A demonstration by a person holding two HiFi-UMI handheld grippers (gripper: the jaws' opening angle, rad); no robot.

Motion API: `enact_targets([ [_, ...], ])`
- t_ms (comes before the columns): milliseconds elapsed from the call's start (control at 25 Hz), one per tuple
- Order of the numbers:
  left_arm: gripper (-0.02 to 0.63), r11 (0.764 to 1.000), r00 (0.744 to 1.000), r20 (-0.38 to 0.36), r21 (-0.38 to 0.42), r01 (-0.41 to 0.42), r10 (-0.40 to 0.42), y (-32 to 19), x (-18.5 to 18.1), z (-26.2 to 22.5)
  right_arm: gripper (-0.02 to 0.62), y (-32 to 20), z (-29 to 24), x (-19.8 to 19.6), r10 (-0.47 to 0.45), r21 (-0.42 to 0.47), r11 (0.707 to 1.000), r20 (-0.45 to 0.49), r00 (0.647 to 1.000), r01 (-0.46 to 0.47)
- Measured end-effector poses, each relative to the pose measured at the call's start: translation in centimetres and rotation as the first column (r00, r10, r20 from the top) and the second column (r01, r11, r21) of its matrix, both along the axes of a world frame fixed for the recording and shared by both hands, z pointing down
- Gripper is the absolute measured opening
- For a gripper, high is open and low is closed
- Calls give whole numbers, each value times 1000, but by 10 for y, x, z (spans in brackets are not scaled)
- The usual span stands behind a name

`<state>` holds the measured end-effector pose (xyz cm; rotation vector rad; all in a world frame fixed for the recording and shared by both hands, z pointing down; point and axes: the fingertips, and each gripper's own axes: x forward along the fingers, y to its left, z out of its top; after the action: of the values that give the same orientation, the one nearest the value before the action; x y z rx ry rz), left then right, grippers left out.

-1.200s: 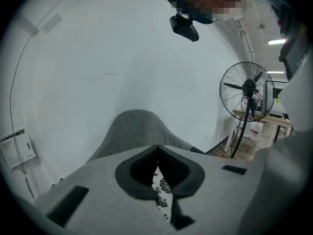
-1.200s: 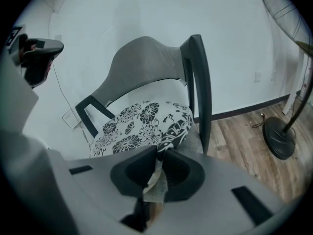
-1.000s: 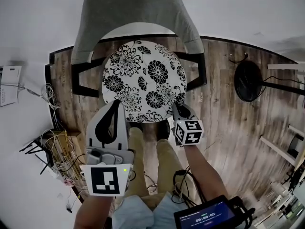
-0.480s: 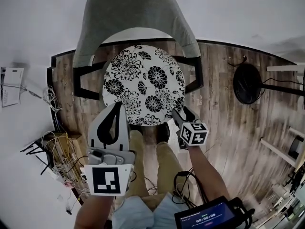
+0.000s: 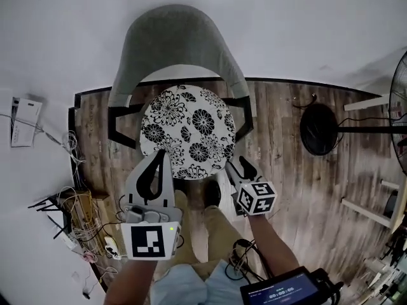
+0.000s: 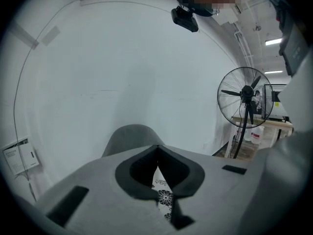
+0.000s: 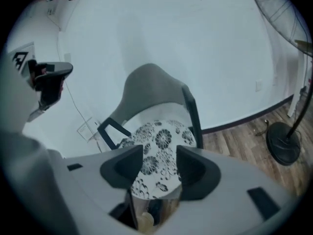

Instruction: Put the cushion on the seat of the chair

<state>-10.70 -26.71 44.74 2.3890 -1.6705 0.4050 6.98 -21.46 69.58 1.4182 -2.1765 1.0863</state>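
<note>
Left tongs (image 5: 165,155) shut, empty. Right tongs (image 5: 231,164) just popped open, wide, nothing between the pads. Floral cushion (image 5: 191,129) lies flat on the seat of the grey chair (image 5: 172,40), just beyond both tips, touching neither. White wall (image 5: 286,24) behind.

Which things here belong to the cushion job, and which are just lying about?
Job:
- cushion, lying on the seat
- chair

Lying about:
- fan
- cables
- wall box
- screen
</note>
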Motion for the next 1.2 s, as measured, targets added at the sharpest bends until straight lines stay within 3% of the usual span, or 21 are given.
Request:
enact_targets([
  [120,9,999,1000,-10,31,22,-22,9,3,-33,191,-16,-89,-20,-53,149,988,32,998,48],
  [240,9,995,999,-18,83,53,-52,17,4,-73,112,-28,-187,-41,-114,311,946,51,992,93],
  [360,9,985,997,-35,155,79,-74,23,11,-114,14,-35,-275,-52,-144,462,879,14,990,121],
  [520,9,965,995,-50,244,101,-91,34,20,-159,6,-28,-362,-61,-149,619,770,-59,987,154],
  [720,9,942,993,-52,312,120,-109,56,19,-201,5,-6,-414,-73,-129,702,680,-168,977,211],
  [880,9,933,994,-38,342,111,-105,73,20,-217,5,6,-436,-79,-134,717,666,-159,978,207],
  [1000,9,931,995,-34,349,104,-99,81,21,-222,5,10,-444,-79,-130,742,634,-174,976,217],
  [1200,9,926,995,-42,364,97,-88,86,19,-229,3,18,-451,-91,-141,744,630,-175,974,225],
])
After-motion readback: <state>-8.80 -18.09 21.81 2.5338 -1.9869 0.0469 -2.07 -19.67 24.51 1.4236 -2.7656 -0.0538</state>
